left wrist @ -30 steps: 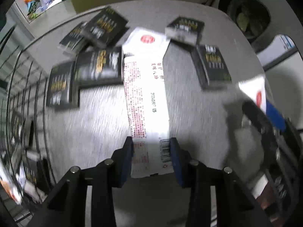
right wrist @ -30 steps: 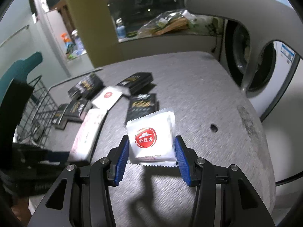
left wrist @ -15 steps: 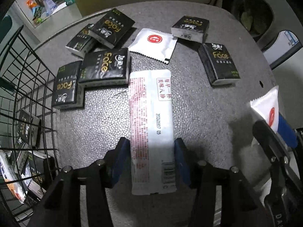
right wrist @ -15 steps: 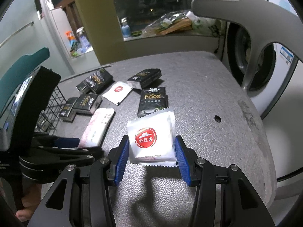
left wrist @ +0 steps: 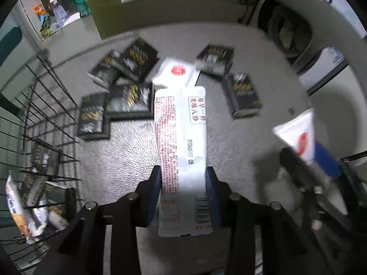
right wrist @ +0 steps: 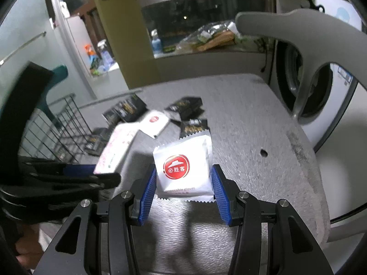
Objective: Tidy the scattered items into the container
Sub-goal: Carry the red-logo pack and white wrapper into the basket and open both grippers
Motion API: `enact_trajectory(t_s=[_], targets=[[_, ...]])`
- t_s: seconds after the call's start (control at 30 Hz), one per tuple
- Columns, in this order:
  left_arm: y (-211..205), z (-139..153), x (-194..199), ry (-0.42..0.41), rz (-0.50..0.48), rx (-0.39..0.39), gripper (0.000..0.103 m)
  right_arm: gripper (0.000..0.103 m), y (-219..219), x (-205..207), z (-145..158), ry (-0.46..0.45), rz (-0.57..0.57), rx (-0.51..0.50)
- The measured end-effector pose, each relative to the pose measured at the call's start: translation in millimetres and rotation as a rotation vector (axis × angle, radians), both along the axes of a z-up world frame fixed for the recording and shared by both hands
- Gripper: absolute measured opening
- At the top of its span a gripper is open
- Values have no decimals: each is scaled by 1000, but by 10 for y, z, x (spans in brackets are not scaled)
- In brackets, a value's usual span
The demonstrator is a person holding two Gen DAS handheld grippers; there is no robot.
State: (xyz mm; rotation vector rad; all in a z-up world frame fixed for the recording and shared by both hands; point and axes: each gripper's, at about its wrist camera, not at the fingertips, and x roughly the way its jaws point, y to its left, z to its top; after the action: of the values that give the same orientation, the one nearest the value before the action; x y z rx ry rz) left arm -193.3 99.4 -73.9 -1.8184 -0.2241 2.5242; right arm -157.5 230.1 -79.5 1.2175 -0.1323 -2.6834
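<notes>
- Grey worktop [left wrist: 128, 160] carries black packets [left wrist: 128, 97] beside the wire basket [left wrist: 45, 123].
- Left gripper [left wrist: 183, 188]: jaws, having just closed, clamp the long white sachet [left wrist: 181, 137], lifted above the worktop.
- Right gripper [right wrist: 183, 190]: jaws grasp the glove packet [right wrist: 183, 165].

Dim room on my feeds, grey foam-textured worktop [right wrist: 252, 119] with a rounded edge.

Front-load washing machine [right wrist: 321, 96] sits just right of the worktop; a grey chair back [right wrist: 286, 25] curves in front of it. An olive-yellow pillar [right wrist: 119, 23] stands behind, beside a dark window ledge [right wrist: 206, 52] cluttered with bottles and bags. Pale wall at left, with a teal chair [right wrist: 58, 75] near it.
</notes>
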Motion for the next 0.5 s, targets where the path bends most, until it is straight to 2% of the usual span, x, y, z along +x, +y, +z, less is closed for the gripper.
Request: enact_trajectory(t_s=[0.13,0.23,0.37,0.5], targets=[[-364,575,108,96,30,16,42,48,-293,49,352,48,65,-27],[-726,797,257,123,72,12,42,48,-691,100,573,69,154,-61],[-1460,780,393,120,163,-26,42,48,-1424,239,731,79,307,-79],[-1991,591,722,77,240,-58,42,48,-2082,420,654,62,440,-48]])
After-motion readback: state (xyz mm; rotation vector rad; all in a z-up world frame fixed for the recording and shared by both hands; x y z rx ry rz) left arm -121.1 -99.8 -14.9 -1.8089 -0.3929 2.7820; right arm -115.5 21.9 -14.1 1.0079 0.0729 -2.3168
